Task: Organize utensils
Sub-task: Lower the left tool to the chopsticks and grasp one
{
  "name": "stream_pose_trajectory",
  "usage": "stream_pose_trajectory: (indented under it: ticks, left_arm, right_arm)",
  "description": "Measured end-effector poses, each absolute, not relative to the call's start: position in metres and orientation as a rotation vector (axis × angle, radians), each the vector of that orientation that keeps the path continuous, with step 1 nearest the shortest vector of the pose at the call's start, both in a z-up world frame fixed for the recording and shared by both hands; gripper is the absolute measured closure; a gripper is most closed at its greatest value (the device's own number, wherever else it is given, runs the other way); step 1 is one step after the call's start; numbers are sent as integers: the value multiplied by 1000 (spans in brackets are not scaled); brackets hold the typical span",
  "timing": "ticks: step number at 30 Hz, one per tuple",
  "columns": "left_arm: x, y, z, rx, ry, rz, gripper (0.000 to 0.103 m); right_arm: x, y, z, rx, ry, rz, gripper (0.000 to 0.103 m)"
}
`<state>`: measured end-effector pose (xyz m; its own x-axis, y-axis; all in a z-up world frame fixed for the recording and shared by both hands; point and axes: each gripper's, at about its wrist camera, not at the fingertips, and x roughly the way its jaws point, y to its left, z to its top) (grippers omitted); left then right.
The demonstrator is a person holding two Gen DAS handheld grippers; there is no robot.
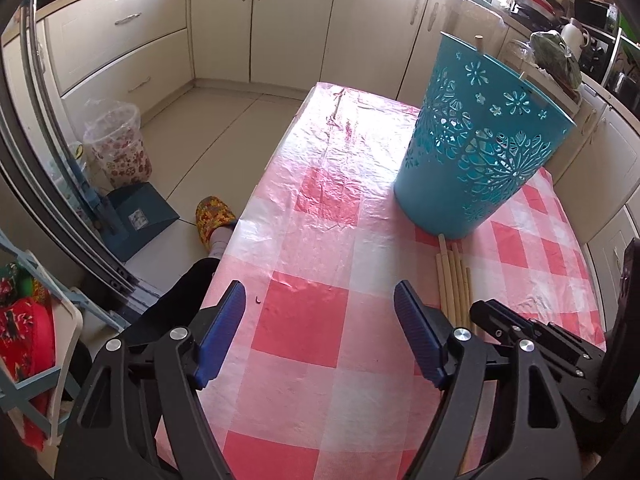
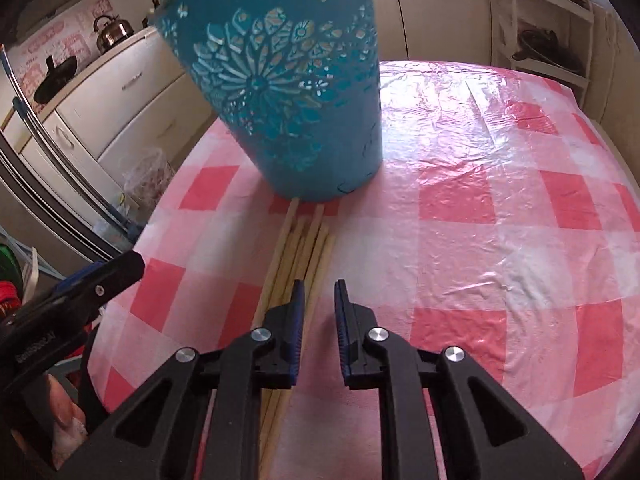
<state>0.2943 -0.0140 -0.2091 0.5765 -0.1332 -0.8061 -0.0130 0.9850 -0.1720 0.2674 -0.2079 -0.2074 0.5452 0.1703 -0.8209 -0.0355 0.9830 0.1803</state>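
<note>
A teal cut-out basket [image 1: 480,140] [image 2: 288,92] stands on the pink checked tablecloth [image 1: 304,336] [image 2: 480,240], and one wooden stick tip [image 1: 478,42] pokes above its rim. Several wooden chopsticks [image 1: 452,276] [image 2: 298,240] lie in a bundle on the cloth in front of the basket. My right gripper [image 2: 319,286] [image 1: 520,332] hovers low over the near part of the bundle. Its jaws stand a narrow gap apart, its left finger lies over the sticks, and only cloth shows between the pads. My left gripper [image 1: 320,286] [image 2: 100,276] is wide open and empty, left of the chopsticks.
The table's left edge [image 1: 236,232] drops to the tiled floor. There stand a patterned bin [image 1: 120,148] and a blue box [image 1: 140,220], beside a person's slippered foot [image 1: 212,220]. Cream cabinets [image 1: 280,20] line the far walls. A hand [image 2: 60,420] grips the left tool.
</note>
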Motion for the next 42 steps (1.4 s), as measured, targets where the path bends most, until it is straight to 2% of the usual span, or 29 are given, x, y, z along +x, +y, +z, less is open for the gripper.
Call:
stream_pose_trajectory:
  ticks: [2, 5, 17, 32, 35, 39, 40, 42]
  left_arm:
    - [295, -15, -212, -164, 962, -74, 30]
    - [299, -21, -215, -154, 978, -91, 30]
    - [323, -85, -231, -25, 1028, -189, 30]
    - [333, -104, -242, 76, 1069, -152, 30]
    - [335, -107, -241, 80, 1068, -168, 39]
    - [336, -116, -235, 86, 1070, -193, 61]
    - [336, -117, -234, 87, 1070, -198, 64]
    - [336, -118, -232, 89, 1066, -208, 79]
  right_arm:
    - [268, -204, -207, 104, 983, 107, 89]
    - [270, -207, -209, 86, 984, 101, 96]
    - [252, -240, -210, 92, 971, 112, 97]
    - [248, -254, -209, 149, 959, 149, 97]
    - [251, -255, -208, 148, 966, 146, 97]
    - [256, -251, -206, 124, 974, 137, 97]
    - [258, -250, -206, 120, 978, 135, 97]
    - [262, -247, -206, 100, 986, 134, 97]
